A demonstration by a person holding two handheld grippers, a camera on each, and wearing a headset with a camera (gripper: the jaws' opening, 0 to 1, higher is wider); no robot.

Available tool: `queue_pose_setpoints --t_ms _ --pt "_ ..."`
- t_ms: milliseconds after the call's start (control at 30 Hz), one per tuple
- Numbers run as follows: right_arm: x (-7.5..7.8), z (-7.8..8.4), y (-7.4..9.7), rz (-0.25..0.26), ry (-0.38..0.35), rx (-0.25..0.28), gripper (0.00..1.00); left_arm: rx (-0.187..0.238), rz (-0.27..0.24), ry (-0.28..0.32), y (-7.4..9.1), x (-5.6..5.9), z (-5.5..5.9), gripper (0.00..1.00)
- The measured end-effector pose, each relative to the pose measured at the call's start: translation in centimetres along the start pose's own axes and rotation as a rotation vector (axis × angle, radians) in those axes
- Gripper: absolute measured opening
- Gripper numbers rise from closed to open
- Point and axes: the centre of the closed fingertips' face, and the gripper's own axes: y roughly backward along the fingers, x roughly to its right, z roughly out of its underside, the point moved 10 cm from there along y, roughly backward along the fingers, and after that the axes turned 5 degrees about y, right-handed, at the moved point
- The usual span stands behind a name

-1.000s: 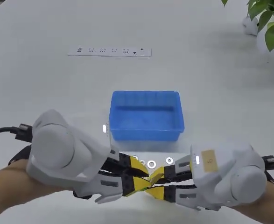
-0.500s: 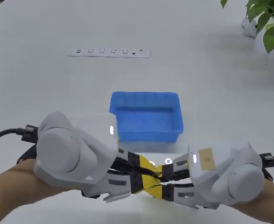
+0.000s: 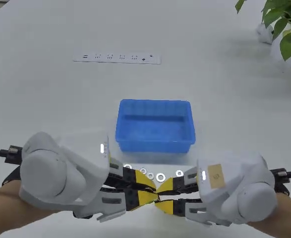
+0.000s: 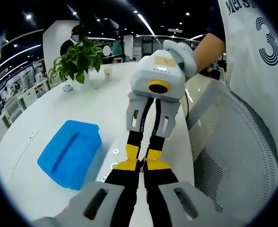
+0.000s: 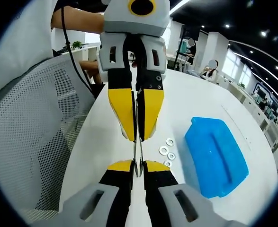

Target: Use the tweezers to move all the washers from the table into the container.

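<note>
Your left gripper (image 3: 150, 191) and your right gripper (image 3: 164, 195) meet tip to tip low over the white table (image 3: 61, 99), close in front of you. In the right gripper view the thin metal tweezers (image 5: 137, 142) run straight between both pairs of yellow jaws, and each pair is pressed together on them. The washers (image 3: 160, 176) lie in a short row on the table, just beyond the jaw tips. They lie between the tips and the near wall of the blue container (image 3: 155, 145), outside it.
</note>
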Motion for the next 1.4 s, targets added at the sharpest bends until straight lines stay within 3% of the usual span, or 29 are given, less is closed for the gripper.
queue_pose_setpoints --t_ms 500,900,1000,1067,1233,1300,1400 --pt "0.4 -0.3 -0.5 -0.046 0.049 -0.023 0.09 -0.007 0.003 -0.016 -0.2 0.0 -0.5 0.07" --pt "1.3 -1.9 -1.9 -0.031 0.064 0.024 0.08 -0.02 -0.029 0.003 2.2 -0.4 -0.2 0.07" --pt "1.8 -2.4 -2.2 -0.017 0.055 0.049 0.08 -0.005 -0.054 0.011 3.0 -0.8 -0.2 0.08" --pt "2.2 -2.7 -2.3 0.004 0.036 0.079 0.08 0.063 -0.062 0.03 3.2 -1.0 -0.5 0.08" --pt "3.1 -2.7 -2.8 0.038 0.053 0.049 0.08 0.044 -0.106 0.014 3.5 -1.8 -0.1 0.08" --pt "3.3 -2.7 -2.9 0.056 0.054 0.045 0.08 0.076 -0.1 0.044 3.5 -2.0 -0.2 0.08" --pt "3.5 -2.7 -3.1 0.07 0.066 0.02 0.08 0.085 -0.107 0.058 3.4 -2.5 0.1 0.08"
